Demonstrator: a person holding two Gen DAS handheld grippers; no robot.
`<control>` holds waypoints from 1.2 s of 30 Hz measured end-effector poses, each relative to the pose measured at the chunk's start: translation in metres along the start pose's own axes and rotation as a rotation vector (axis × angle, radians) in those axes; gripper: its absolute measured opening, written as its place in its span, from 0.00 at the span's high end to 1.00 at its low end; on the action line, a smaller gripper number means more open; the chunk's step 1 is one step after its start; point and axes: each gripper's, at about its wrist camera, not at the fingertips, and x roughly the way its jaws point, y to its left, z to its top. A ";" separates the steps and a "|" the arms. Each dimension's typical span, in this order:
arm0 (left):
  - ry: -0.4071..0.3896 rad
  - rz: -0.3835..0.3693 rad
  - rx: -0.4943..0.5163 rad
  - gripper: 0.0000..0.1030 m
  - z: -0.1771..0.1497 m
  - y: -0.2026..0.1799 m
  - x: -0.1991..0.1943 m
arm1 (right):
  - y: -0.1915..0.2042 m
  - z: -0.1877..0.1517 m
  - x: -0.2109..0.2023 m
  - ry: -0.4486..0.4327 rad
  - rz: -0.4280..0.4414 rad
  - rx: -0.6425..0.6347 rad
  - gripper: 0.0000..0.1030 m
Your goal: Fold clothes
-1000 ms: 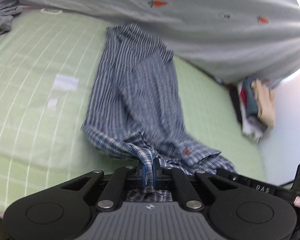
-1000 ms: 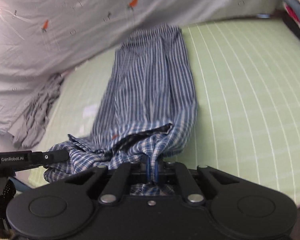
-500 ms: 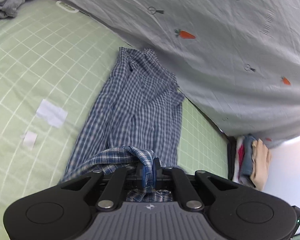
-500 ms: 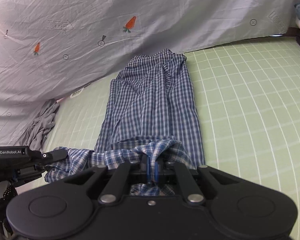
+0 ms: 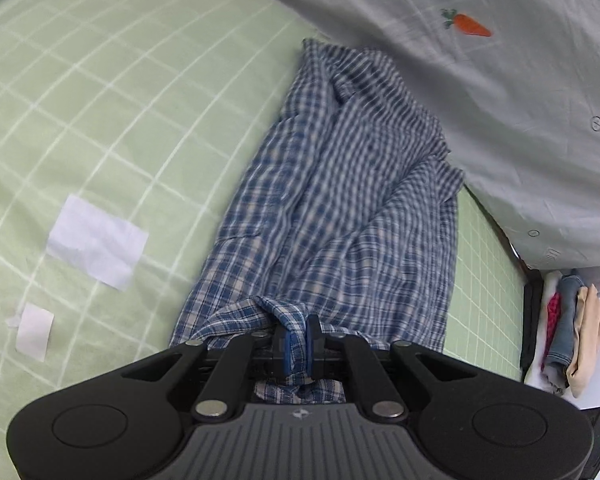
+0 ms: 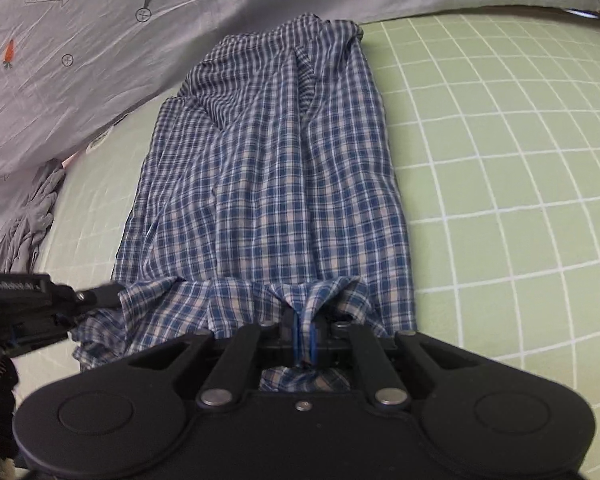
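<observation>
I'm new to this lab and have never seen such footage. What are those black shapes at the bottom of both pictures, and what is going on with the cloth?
No robot here: a person holds a two-finger claw in each hand, and a fisheye camera on each looks forward along its fingers. The black shape is that tool's own body. One picture comes from the left claw, the other from the right claw. Each is shut on the near edge of a blue plaid shirt, which lies stretched out on a green checked sheet. Beyond it is a grey carrot-print cover. Two white paper scraps lie on the sheet, and folded clothes are stacked at the side.
</observation>
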 end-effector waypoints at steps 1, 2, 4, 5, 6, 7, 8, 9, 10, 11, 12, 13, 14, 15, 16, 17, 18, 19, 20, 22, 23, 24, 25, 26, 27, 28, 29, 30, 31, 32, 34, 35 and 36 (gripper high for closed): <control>0.000 -0.005 -0.009 0.90 0.003 0.001 -0.001 | -0.002 0.003 0.000 0.006 0.005 0.014 0.94; -0.003 -0.009 -0.017 0.90 0.006 0.001 -0.002 | -0.004 0.006 0.000 0.012 0.011 0.031 0.93; -0.016 -0.028 -0.022 0.83 0.015 -0.002 -0.007 | -0.007 0.015 -0.001 0.013 0.018 0.062 0.92; -0.026 -0.037 -0.021 0.79 0.020 -0.004 -0.010 | -0.008 0.020 -0.003 0.011 0.020 0.077 0.91; -0.047 -0.044 -0.019 0.69 0.024 -0.006 -0.014 | -0.009 0.025 -0.004 0.009 0.021 0.092 0.90; -0.083 -0.047 -0.017 0.56 0.029 -0.009 -0.020 | -0.009 0.030 -0.006 -0.001 0.025 0.105 0.90; -0.122 -0.049 -0.014 0.51 0.033 -0.011 -0.026 | -0.008 0.036 -0.011 -0.025 0.032 0.113 0.88; -0.159 -0.052 -0.013 0.44 0.036 -0.012 -0.032 | -0.007 0.041 -0.015 -0.049 0.038 0.121 0.86; -0.189 -0.060 -0.021 0.41 0.039 -0.011 -0.038 | -0.006 0.045 -0.021 -0.077 0.043 0.127 0.82; -0.217 -0.069 -0.031 0.40 0.041 -0.010 -0.044 | -0.006 0.048 -0.027 -0.109 0.053 0.138 0.77; -0.245 -0.077 -0.041 0.39 0.043 -0.009 -0.049 | -0.007 0.050 -0.033 -0.147 0.068 0.152 0.74; -0.265 -0.082 -0.051 0.35 0.044 -0.007 -0.054 | -0.008 0.050 -0.040 -0.187 0.080 0.168 0.71; -0.281 -0.079 -0.054 0.34 0.042 -0.004 -0.059 | -0.011 0.048 -0.047 -0.227 0.088 0.182 0.68; -0.290 -0.068 -0.046 0.33 0.040 -0.002 -0.062 | -0.014 0.046 -0.054 -0.263 0.093 0.198 0.66; -0.288 -0.048 -0.037 0.32 0.035 0.001 -0.064 | -0.019 0.044 -0.060 -0.291 0.092 0.215 0.64; -0.283 -0.027 -0.029 0.32 0.030 0.003 -0.064 | -0.024 0.041 -0.067 -0.319 0.091 0.232 0.63; -0.278 -0.006 -0.020 0.32 0.025 0.005 -0.065 | -0.028 0.038 -0.072 -0.339 0.082 0.244 0.62; -0.273 0.016 -0.012 0.32 0.021 0.008 -0.066 | -0.032 0.036 -0.075 -0.344 0.055 0.241 0.61; -0.262 0.024 -0.015 0.32 0.015 0.012 -0.065 | -0.035 0.032 -0.077 -0.345 0.020 0.228 0.61; -0.231 0.028 -0.029 0.32 0.004 0.021 -0.061 | -0.040 0.025 -0.079 -0.336 -0.048 0.196 0.61; -0.214 0.031 -0.036 0.32 -0.002 0.025 -0.059 | -0.042 0.021 -0.078 -0.322 -0.074 0.181 0.60; -0.199 0.038 -0.039 0.32 -0.007 0.027 -0.055 | -0.044 0.016 -0.077 -0.305 -0.092 0.171 0.60; -0.185 0.043 -0.035 0.32 -0.012 0.028 -0.052 | -0.046 0.011 -0.076 -0.289 -0.095 0.165 0.63; -0.169 0.053 -0.021 0.32 -0.016 0.026 -0.047 | -0.046 0.006 -0.075 -0.275 -0.073 0.163 0.72; -0.152 0.064 -0.006 0.32 -0.020 0.024 -0.043 | -0.046 0.001 -0.073 -0.261 -0.050 0.162 0.76; -0.137 0.077 0.011 0.32 -0.025 0.021 -0.038 | -0.044 -0.003 -0.070 -0.246 -0.028 0.163 0.78; -0.124 0.087 0.029 0.32 -0.028 0.018 -0.035 | -0.041 -0.008 -0.067 -0.230 -0.011 0.163 0.78; -0.112 0.095 0.048 0.32 -0.031 0.016 -0.031 | -0.038 -0.012 -0.063 -0.211 0.006 0.167 0.78; -0.103 0.100 0.060 0.32 -0.033 0.013 -0.028 | -0.037 -0.015 -0.058 -0.188 0.027 0.183 0.78; -0.095 0.102 0.070 0.32 -0.034 0.011 -0.026 | -0.036 -0.018 -0.052 -0.167 0.055 0.209 0.78; -0.085 0.108 0.085 0.32 -0.035 0.008 -0.023 | -0.038 -0.021 -0.042 -0.135 0.100 0.258 0.78; -0.082 0.112 0.091 0.32 -0.035 0.007 -0.023 | -0.040 -0.022 -0.039 -0.121 0.106 0.275 0.77; -0.080 0.116 0.095 0.32 -0.036 0.006 -0.022 | -0.041 -0.023 -0.036 -0.110 0.113 0.299 0.77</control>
